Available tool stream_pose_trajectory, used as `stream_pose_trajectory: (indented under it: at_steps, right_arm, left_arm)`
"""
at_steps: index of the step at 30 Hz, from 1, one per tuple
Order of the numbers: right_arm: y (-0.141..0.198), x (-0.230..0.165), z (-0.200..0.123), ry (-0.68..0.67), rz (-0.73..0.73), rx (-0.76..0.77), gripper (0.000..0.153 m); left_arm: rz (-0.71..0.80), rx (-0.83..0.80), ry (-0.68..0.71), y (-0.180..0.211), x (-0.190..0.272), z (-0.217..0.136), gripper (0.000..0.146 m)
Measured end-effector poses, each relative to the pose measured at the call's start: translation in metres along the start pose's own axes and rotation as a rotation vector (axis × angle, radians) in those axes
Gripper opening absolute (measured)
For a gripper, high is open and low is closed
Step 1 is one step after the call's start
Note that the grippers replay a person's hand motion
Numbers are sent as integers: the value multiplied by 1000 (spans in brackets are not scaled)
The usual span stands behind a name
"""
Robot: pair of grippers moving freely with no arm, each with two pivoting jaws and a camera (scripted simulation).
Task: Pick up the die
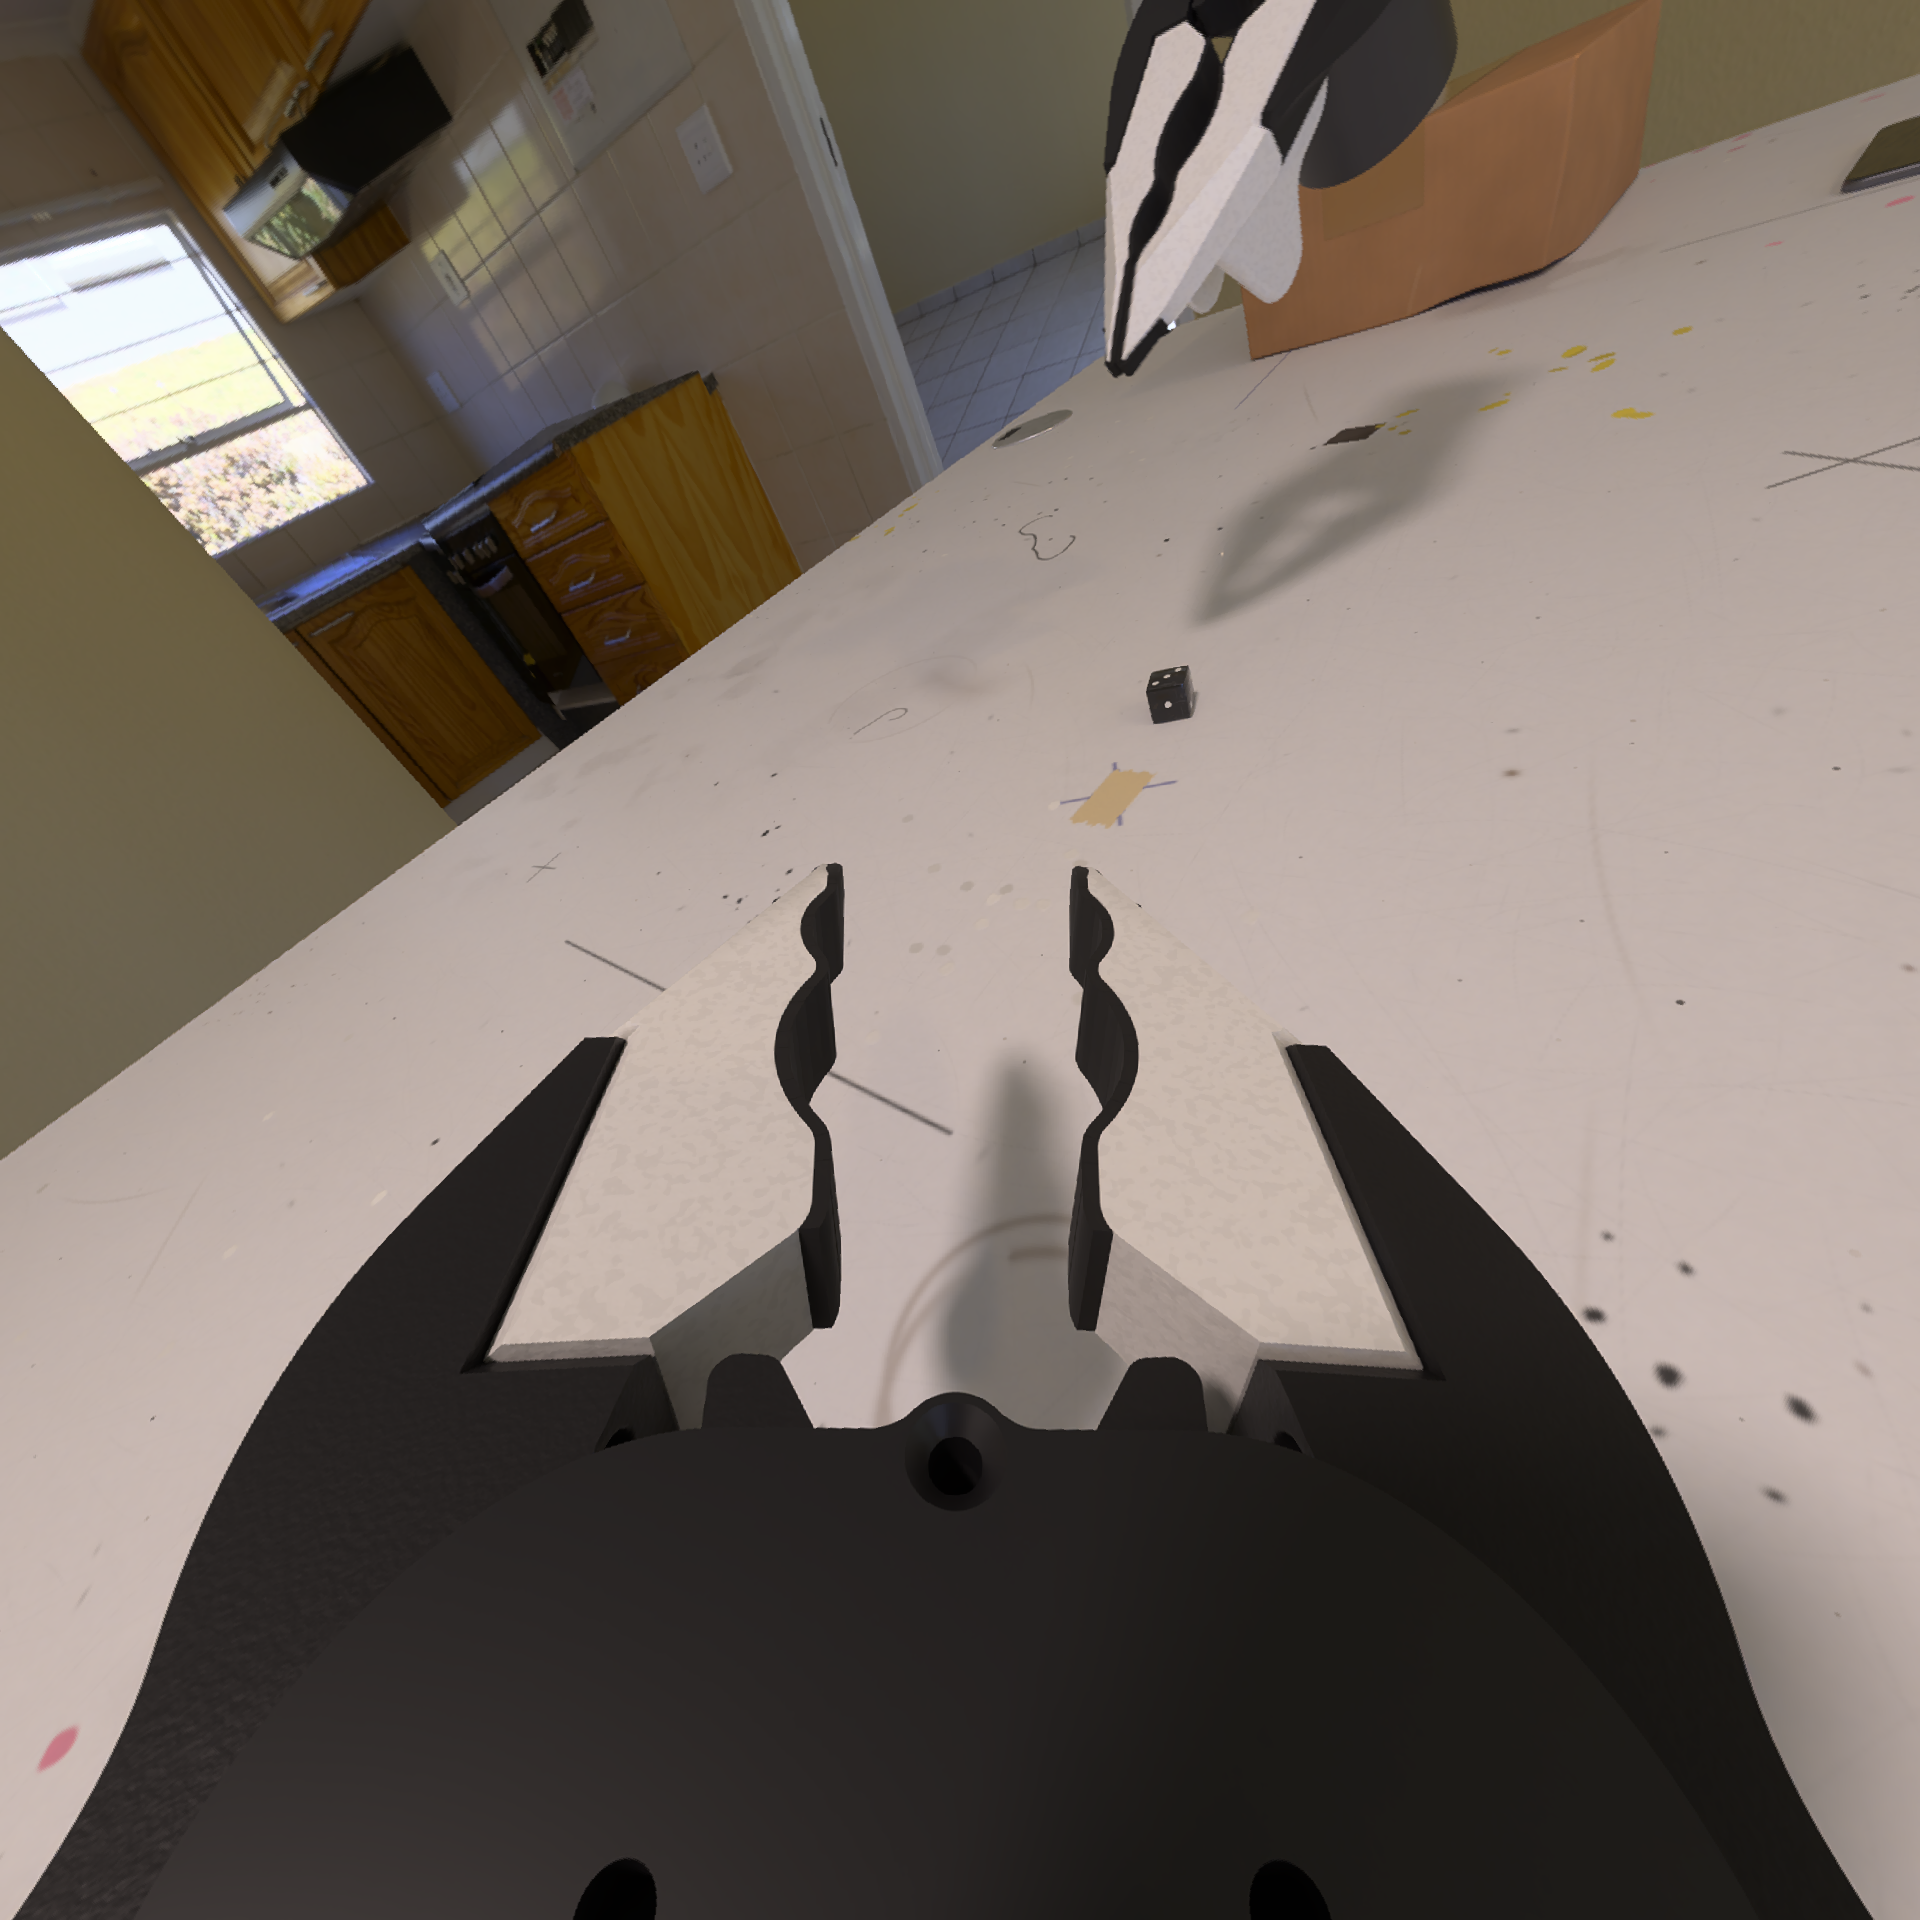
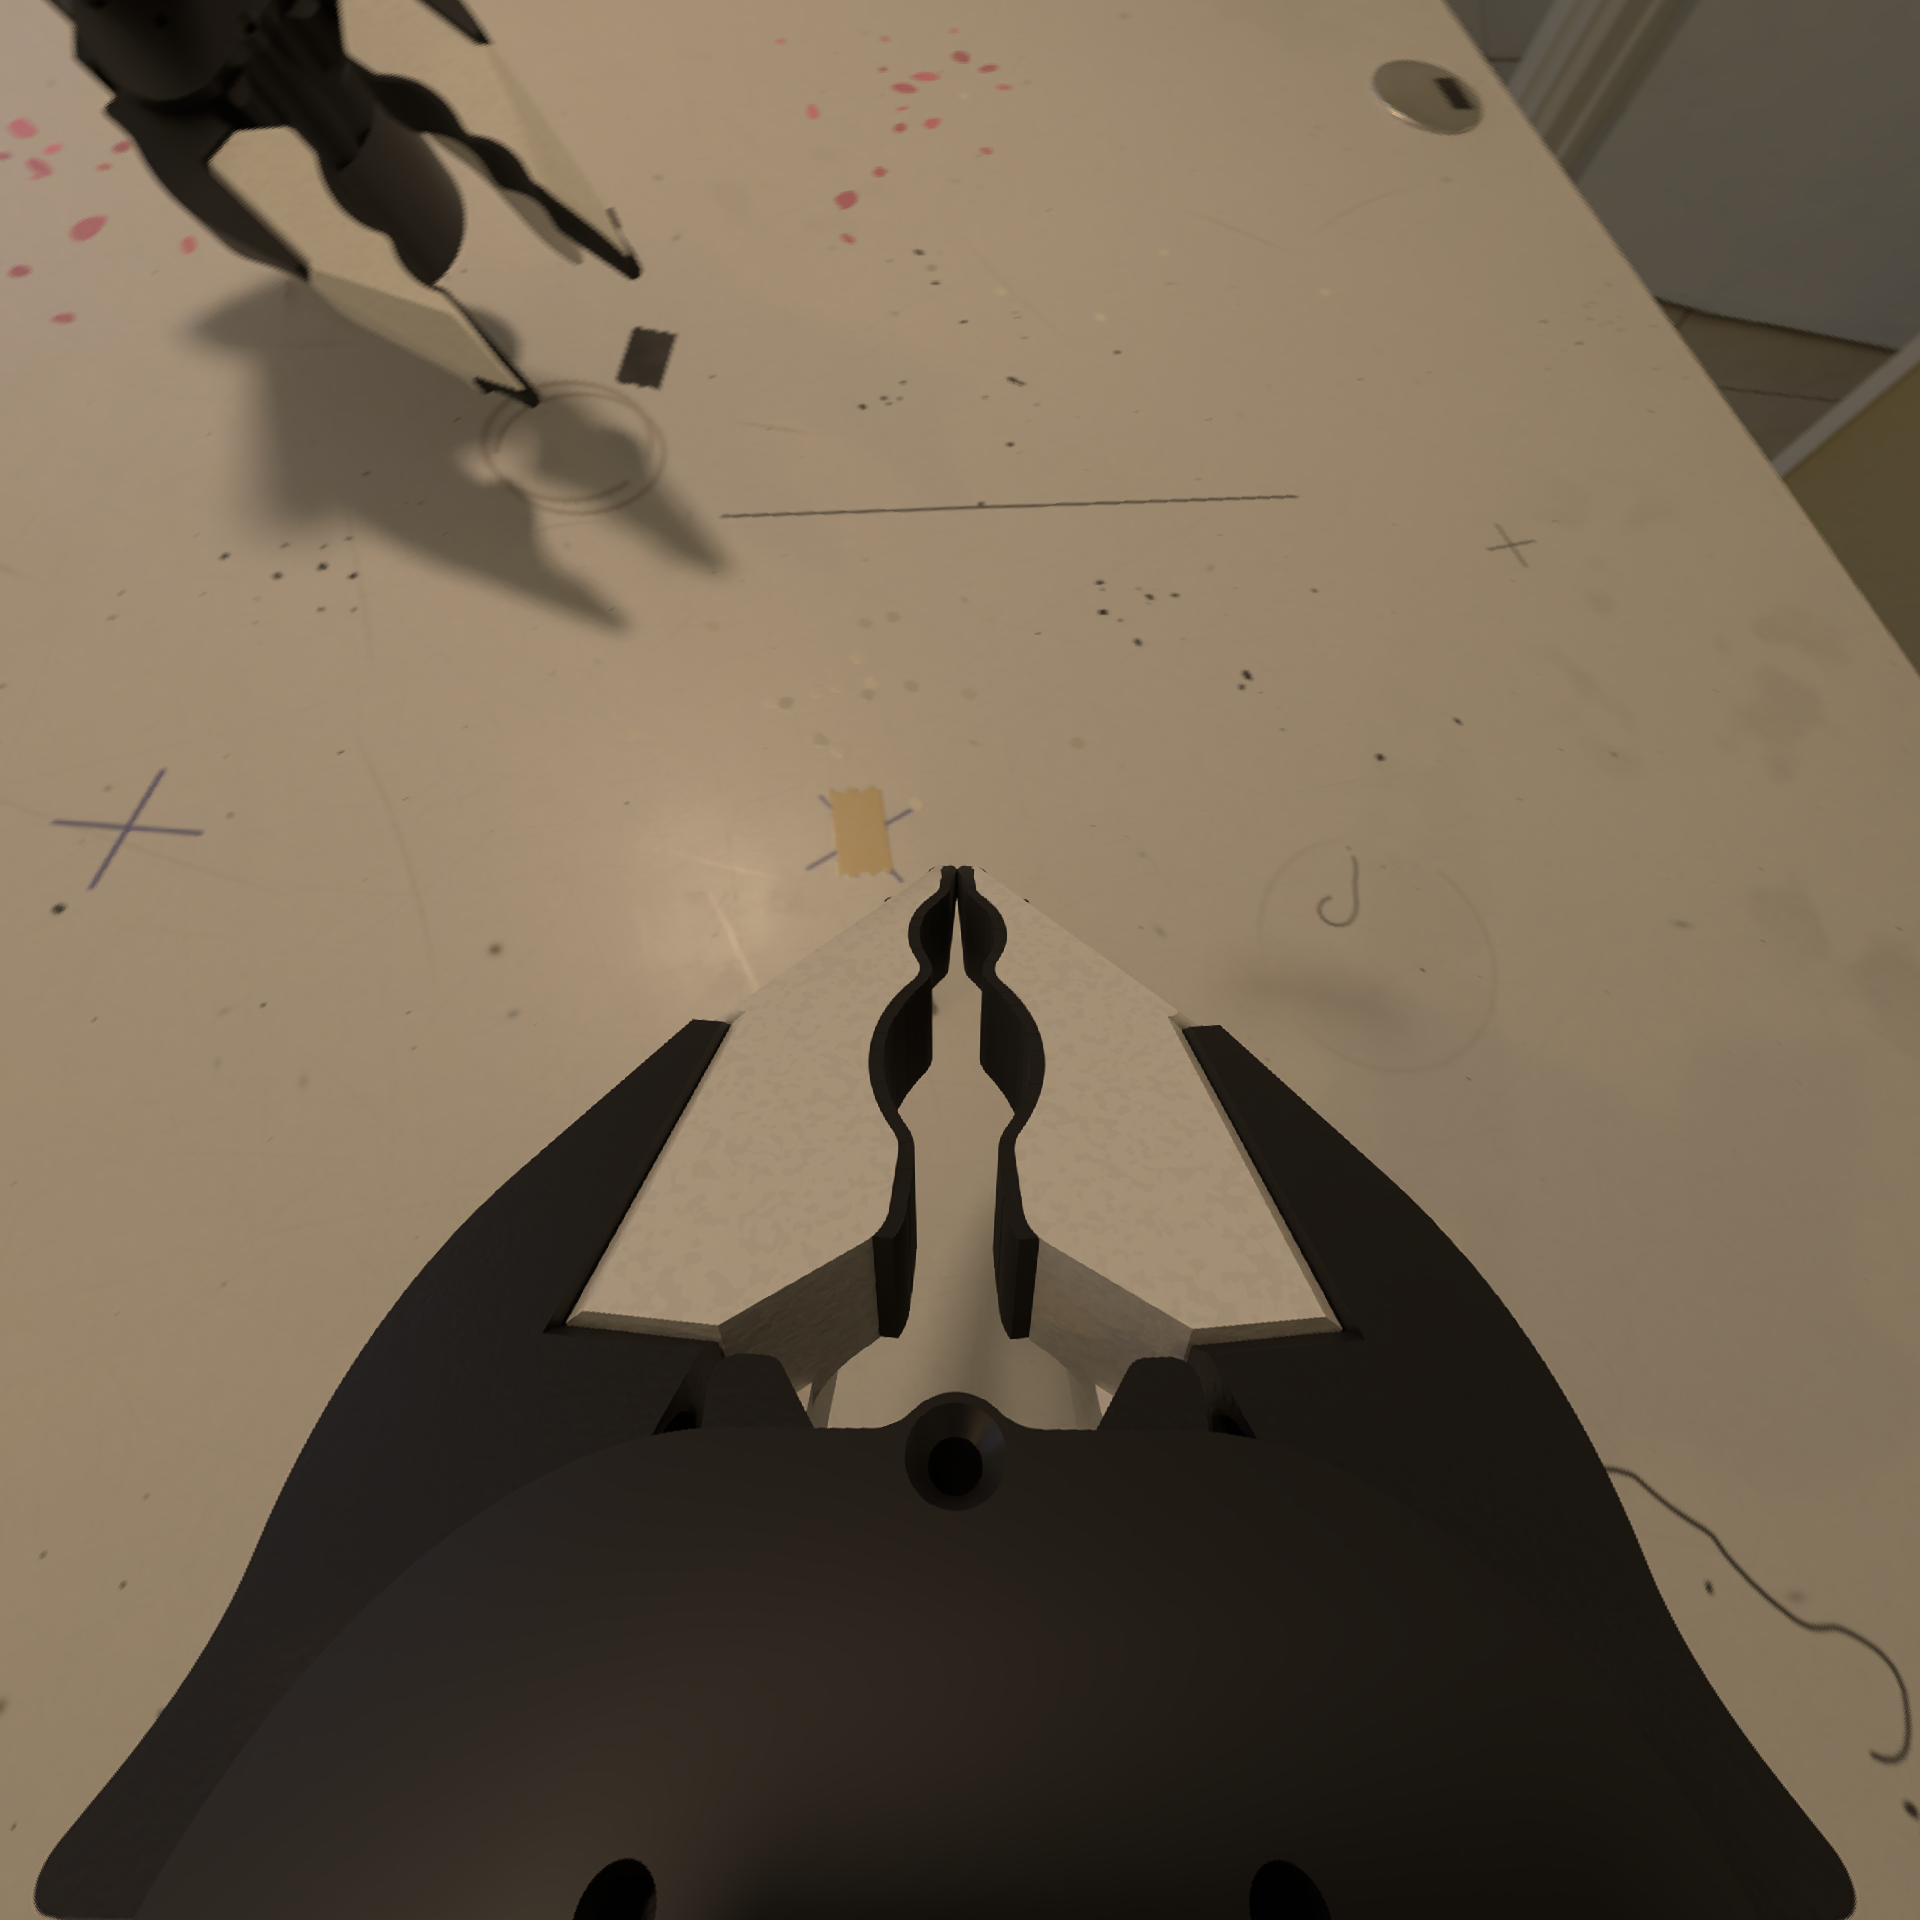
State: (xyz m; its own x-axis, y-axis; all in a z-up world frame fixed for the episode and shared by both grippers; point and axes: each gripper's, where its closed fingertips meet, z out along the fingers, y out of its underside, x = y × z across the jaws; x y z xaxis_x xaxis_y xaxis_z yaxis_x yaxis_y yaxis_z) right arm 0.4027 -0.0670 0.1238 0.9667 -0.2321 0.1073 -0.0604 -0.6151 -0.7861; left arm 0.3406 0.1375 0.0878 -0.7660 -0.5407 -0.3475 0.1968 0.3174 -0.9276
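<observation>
The die (image 1: 1171, 694) is small and black with white pips. It sits on the white table (image 1: 1455, 935), ahead and slightly right of my left gripper (image 1: 958, 875), just beyond a strip of tan tape (image 1: 1110, 798). My left gripper is open and empty, low over the table. My right gripper (image 1: 1127, 348) hangs above the table beyond the die, shut and empty. In the right wrist view the right gripper (image 2: 956, 871) has its tips closed together just short of the tan tape (image 2: 860, 831). The die does not show there. The left gripper (image 2: 579, 332) shows open at upper left.
A cardboard box (image 1: 1475, 187) stands at the far end of the table behind the right gripper. A round grommet (image 1: 1031, 426) sits near the table's left edge and also shows in the right wrist view (image 2: 1425, 94). Kitchen cabinets (image 1: 623, 540) lie beyond that edge.
</observation>
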Motion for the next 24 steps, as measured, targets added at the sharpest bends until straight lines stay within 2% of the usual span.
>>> stream_pose_trajectory:
  at_steps: [7,15,24]
  right_arm:
    - [5,-27,5,-91,-60,-18,0]
    - [7,-38,0,-129,-72,20,0]
    - [15,-49,10,-163,-84,12,0]
  left_arm:
    - [-11,-3,-10,0,-2,0,39]
    - [-22,-1,-7,0,-3,-1,30]
    - [-13,12,29,-1,3,-2,6]
